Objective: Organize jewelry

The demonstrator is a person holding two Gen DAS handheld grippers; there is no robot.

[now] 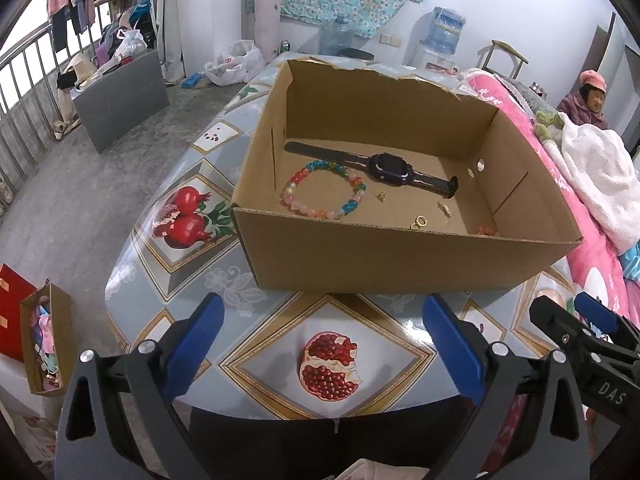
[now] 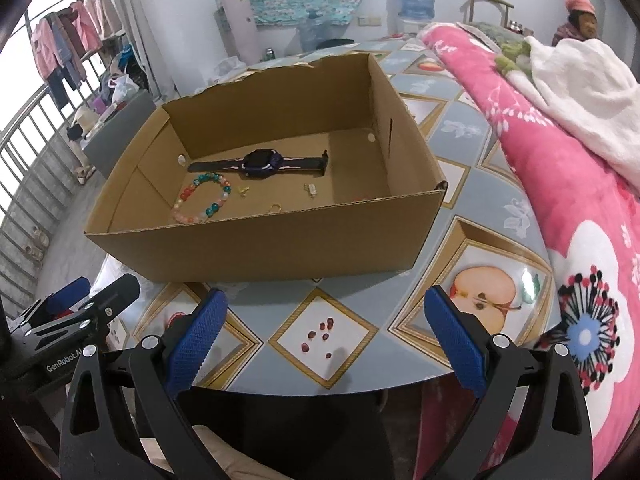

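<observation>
Two grippers hover low over the near edge of the worktop (image 1: 132, 288), a round surface under a glossy blue-grey cloth printed with fruit tiles. Left gripper (image 1: 324, 340): blue-padded fingers (image 1: 196, 340) spread wide, nothing between them, a printed pomegranate tile showing in the gap. Right gripper (image 2: 326, 336): blue fingers (image 2: 456, 340) also spread wide and empty, above a tile with printed red seeds. Each gripper shows at the edge of the other's view, side by side, apart.

Open brown cardboard box (image 1: 400, 260) sits on the worktop just beyond both grippers, far rim torn and ragged. Inside on the box floor: dark purple smartwatch with black strap (image 1: 388, 168) lying flat, strap stretched out, toward the back. Multicoloured glass bead bracelet (image 1: 326, 190) lies in a ring in front of the watch, at the left side, one strap end just beside it. Small gold pieces scattered right of the bracelet, apart from each other: a tiny gold charm (image 1: 381, 197), a small gold ring (image 1: 420, 222), another small gold piece (image 1: 443, 209); exact type too small to tell. Orange-red beads (image 1: 486, 231) peek over the near wall at the right corner, mostly hidden.

Pink floral blanket (image 2: 560, 184) with a white fleece on top lies along the right edge of the worktop. A seated person in a pink hat (image 1: 592, 98) is in the background.
</observation>
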